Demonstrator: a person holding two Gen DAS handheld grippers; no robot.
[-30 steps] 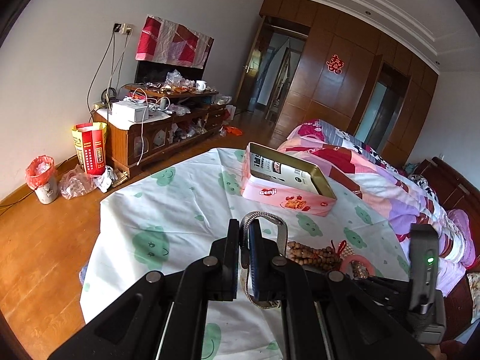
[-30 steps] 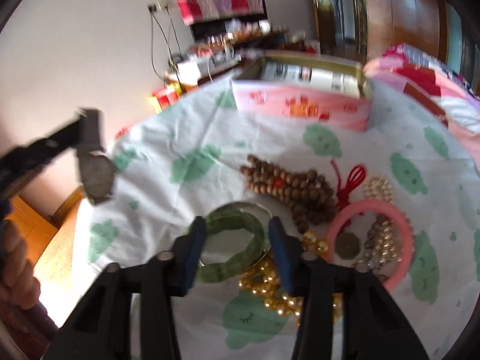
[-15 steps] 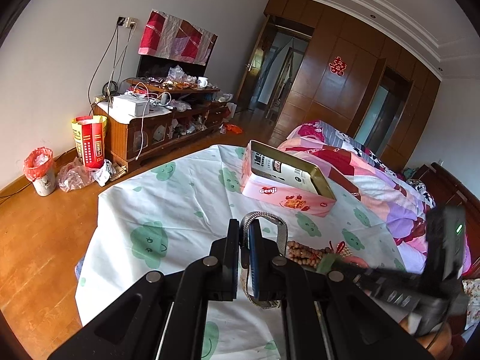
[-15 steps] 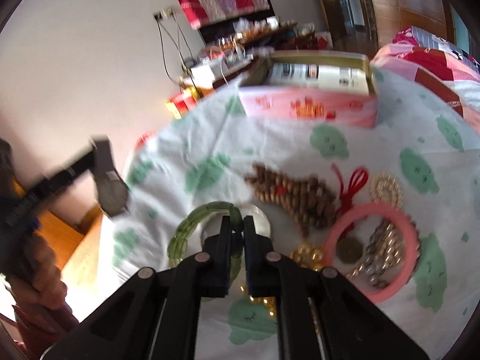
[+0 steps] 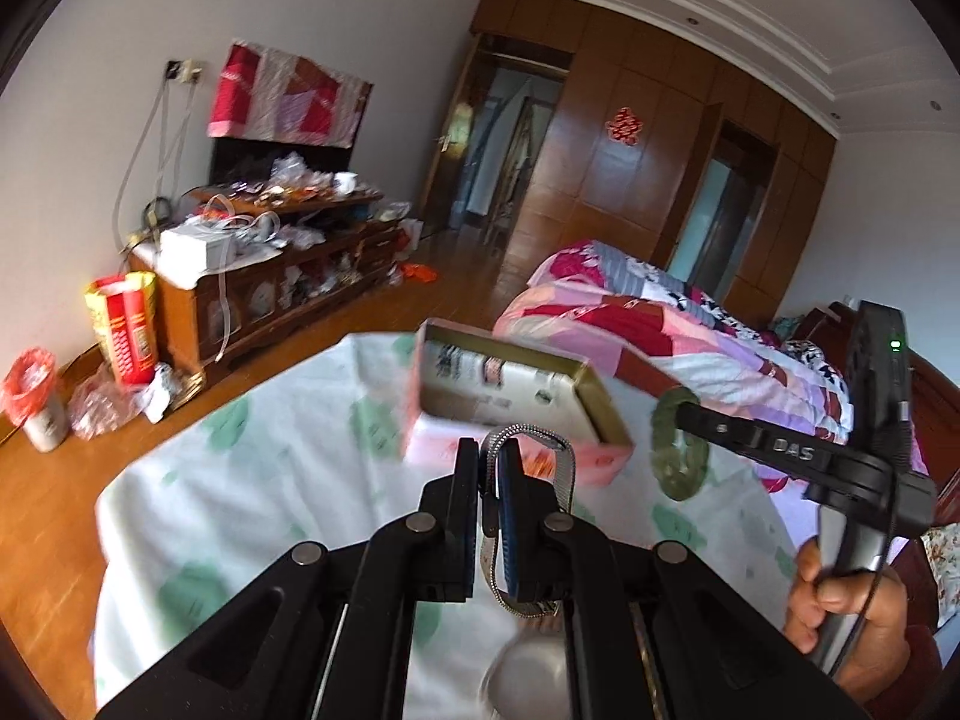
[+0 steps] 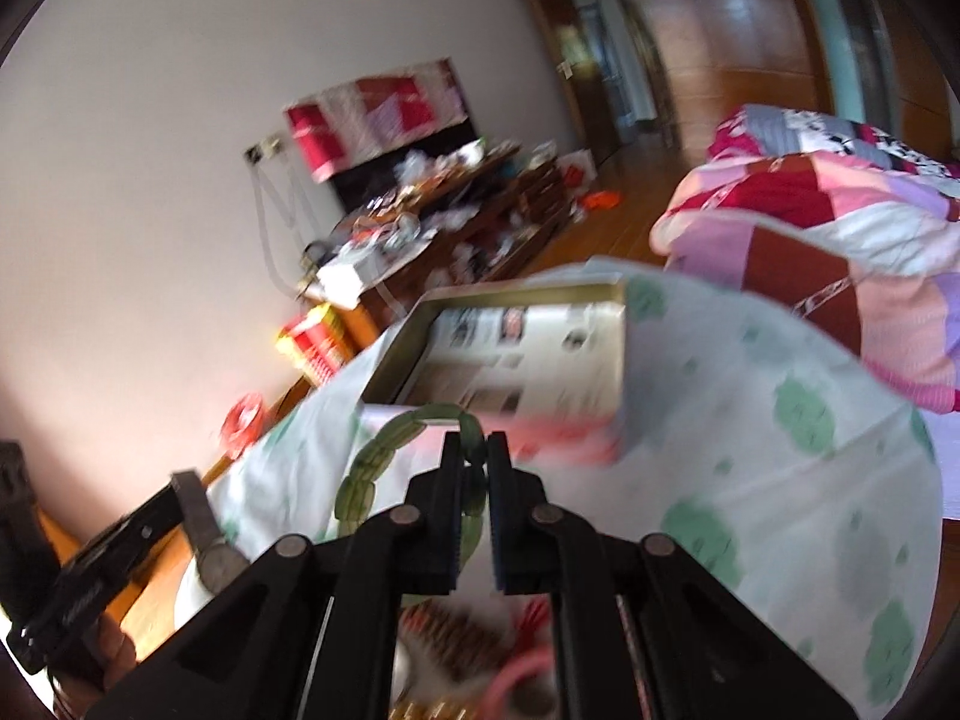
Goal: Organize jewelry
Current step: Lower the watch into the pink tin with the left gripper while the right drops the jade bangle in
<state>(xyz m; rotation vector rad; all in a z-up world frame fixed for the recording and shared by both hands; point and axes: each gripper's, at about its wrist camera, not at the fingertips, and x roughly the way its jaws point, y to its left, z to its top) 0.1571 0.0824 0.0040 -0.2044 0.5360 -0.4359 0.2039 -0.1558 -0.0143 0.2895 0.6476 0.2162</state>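
My left gripper (image 5: 489, 468) is shut on a metal mesh watch (image 5: 555, 468), held above the table; the watch also shows in the right wrist view (image 6: 207, 531). My right gripper (image 6: 474, 459) is shut on a green bead bracelet (image 6: 372, 471), lifted off the table; in the left wrist view the bracelet (image 5: 678, 450) hangs from the right gripper's fingers (image 5: 720, 429), right of the box. An open pink tin box (image 5: 510, 402) stands on the table just ahead of both grippers; it also shows in the right wrist view (image 6: 522, 366).
The table wears a white cloth with green patches (image 5: 252, 498). Brown beads (image 6: 444, 630) and a pink bangle (image 6: 510, 684) lie below the right gripper. A bed with a pink quilt (image 5: 690, 336) is to the right. A cluttered cabinet (image 5: 270, 264) stands by the far wall.
The right gripper closed on the green bracelet and lifted it toward the tin box. The left gripper moved forward with the watch, closer to the box.
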